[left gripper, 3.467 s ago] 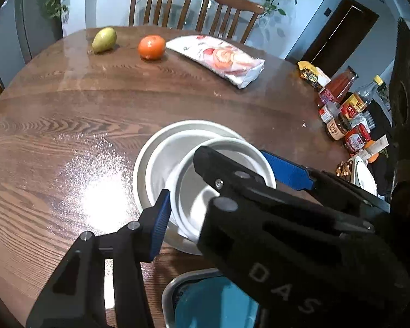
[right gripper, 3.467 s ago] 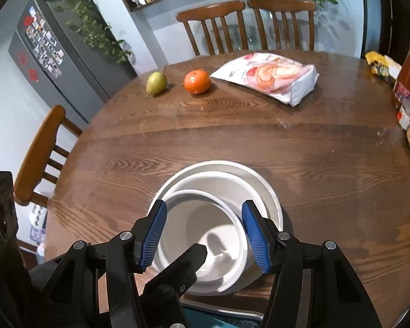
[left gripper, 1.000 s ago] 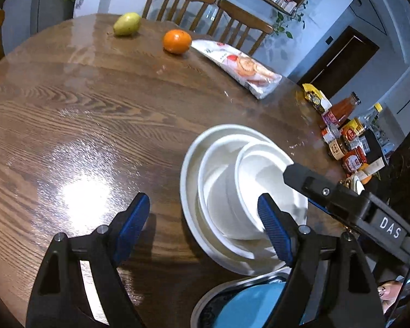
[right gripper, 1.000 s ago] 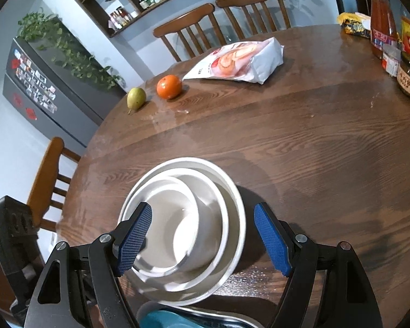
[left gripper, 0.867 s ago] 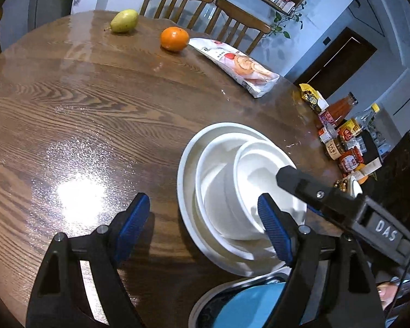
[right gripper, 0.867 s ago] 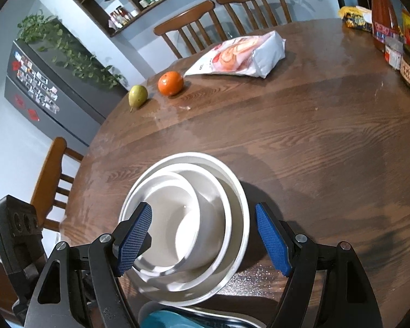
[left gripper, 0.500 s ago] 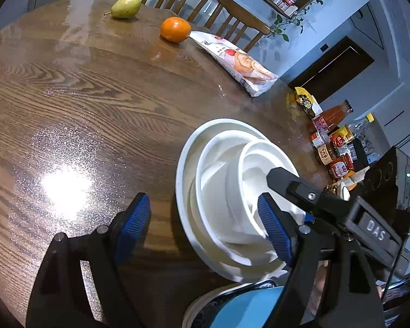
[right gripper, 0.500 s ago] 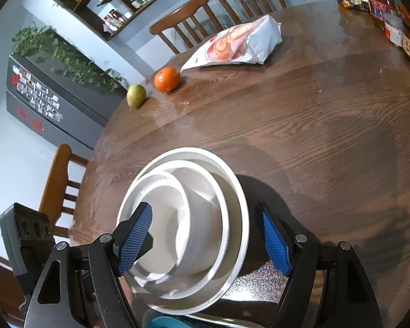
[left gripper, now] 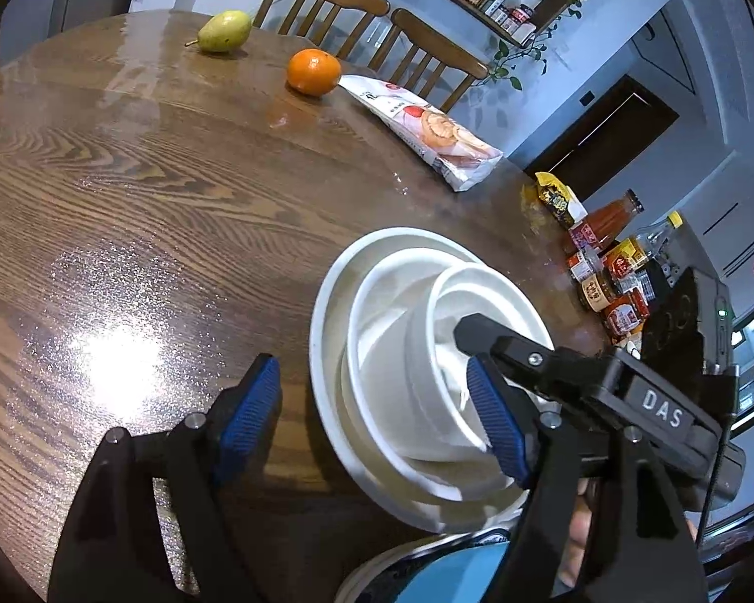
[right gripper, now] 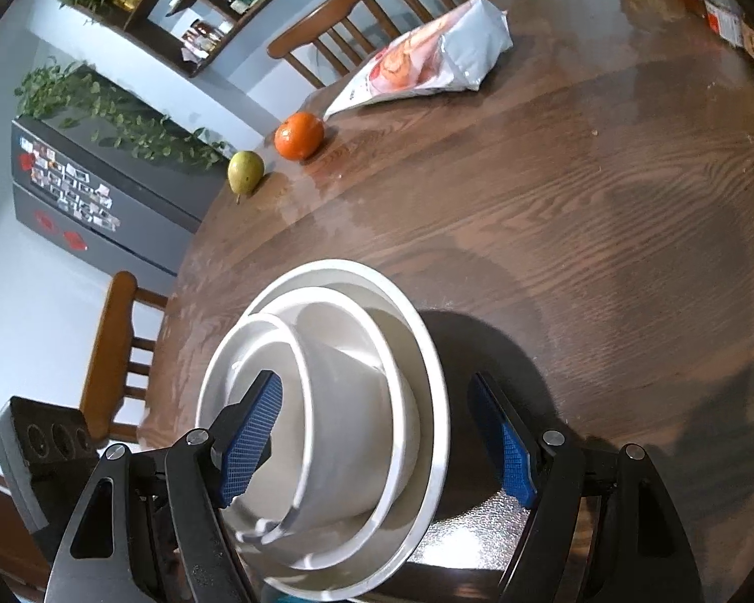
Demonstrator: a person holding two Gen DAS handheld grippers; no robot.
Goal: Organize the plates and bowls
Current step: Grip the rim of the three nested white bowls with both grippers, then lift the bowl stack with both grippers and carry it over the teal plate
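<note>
your left gripper (left gripper: 372, 414) hangs with its blue pads spread wide, gripping nothing; one pad sits off the stack's rim over bare wood, the other over the nested bowls. your right gripper (right gripper: 377, 432) is spread just as wide and empty, one pad over the inner bowls and the other outside the stack's rim. in the left wrist view its black finger reaches over the small bowl.

the stack is your landmark: a wide white plate (right gripper: 435, 392) on the round wooden table (right gripper: 603, 211) near its front edge, a medium bowl (right gripper: 399, 387) nested in it, and a small bowl (right gripper: 347, 432) inside that, sitting off-centre toward one wall. a teal-topped object (left gripper: 447, 573) shows just in front of the stack at the frame's bottom.

beyond the stack, well apart, lie an orange (right gripper: 299, 135) and a pear (right gripper: 245, 171) near each other, with a snack bag (right gripper: 427, 68) beside the orange. off to the stack's right side, a cluster of sauce bottles (left gripper: 608, 271) crowds the table edge. wooden chairs (left gripper: 326, 0) stand behind the far rim.
</note>
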